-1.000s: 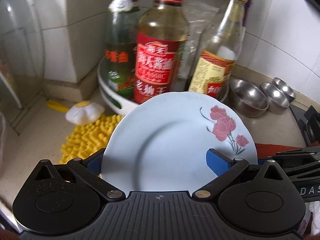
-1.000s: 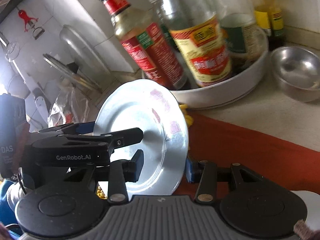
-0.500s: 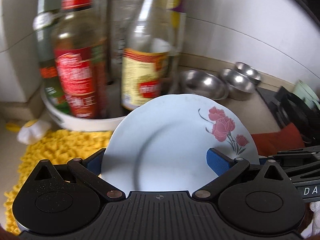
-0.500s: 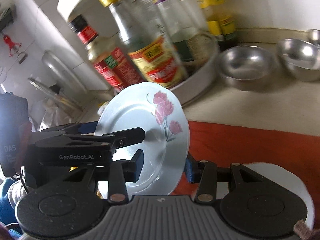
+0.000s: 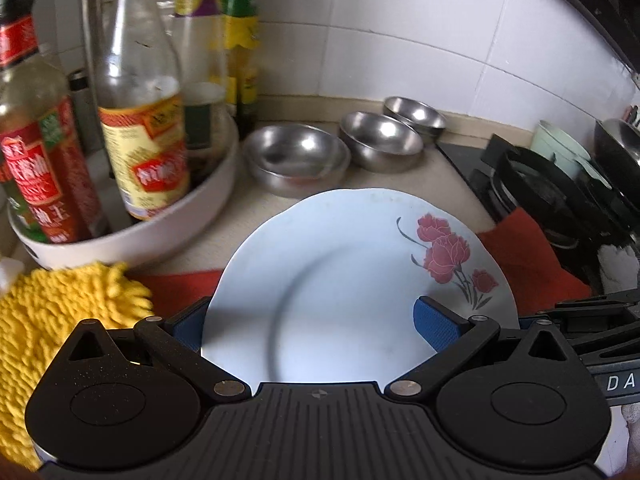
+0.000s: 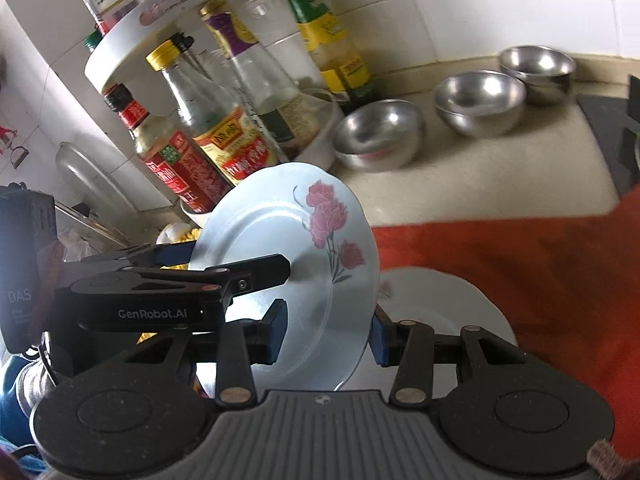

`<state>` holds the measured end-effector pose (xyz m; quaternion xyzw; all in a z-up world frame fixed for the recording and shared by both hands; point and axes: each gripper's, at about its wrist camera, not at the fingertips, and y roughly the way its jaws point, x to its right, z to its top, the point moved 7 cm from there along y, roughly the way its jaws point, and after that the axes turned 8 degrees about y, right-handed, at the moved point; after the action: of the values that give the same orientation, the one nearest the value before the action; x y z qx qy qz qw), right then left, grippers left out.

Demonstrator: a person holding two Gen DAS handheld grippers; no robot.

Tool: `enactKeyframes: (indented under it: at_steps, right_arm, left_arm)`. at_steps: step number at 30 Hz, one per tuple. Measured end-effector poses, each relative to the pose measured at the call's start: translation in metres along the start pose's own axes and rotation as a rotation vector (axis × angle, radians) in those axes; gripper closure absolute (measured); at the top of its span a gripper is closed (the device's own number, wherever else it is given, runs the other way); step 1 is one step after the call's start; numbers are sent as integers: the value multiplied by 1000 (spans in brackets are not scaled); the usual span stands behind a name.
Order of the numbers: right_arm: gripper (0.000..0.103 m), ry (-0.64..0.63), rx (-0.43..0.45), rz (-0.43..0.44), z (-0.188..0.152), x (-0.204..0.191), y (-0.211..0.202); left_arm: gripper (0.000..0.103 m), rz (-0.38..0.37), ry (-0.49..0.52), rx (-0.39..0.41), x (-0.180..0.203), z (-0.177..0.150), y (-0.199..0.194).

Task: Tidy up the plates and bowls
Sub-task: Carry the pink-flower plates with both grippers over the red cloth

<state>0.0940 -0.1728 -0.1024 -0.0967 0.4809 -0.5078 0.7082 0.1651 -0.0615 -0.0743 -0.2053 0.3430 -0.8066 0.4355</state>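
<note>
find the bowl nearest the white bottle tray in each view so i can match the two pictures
Left wrist: steel bowl sits above centre, just beyond the flowered plate, right of the white bottle tray.
Right wrist: same bowl sits upper centre, right of the tray.
Shared landmark: the row of three steel bowls along the tiled wall.

In front of me the plate (image 5: 340,280) stands tilted above the worktop (image 5: 440,172), between the fingers (image 5: 434,322) of both tools. Behind it three bowls (image 5: 296,158) sit in a row. To their left, bottles (image 5: 140,120) stand in a round tray (image 5: 160,232). Under the plate lies a cloth (image 6: 520,272), and on the cloth a second plate (image 6: 452,304).
</note>
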Motion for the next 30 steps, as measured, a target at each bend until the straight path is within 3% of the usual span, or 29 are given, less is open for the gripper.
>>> enactKeyframes:
  at_steps: [9, 30]
  right_arm:
    - [62, 12, -69, -15, -21, 28, -14]
    - [62, -53, -196, -42, -31, 52, -16]
  left_arm:
    - [0, -10, -29, -63, 29, -20, 5]
    - [0, 5, -97, -110, 52, -37, 20]
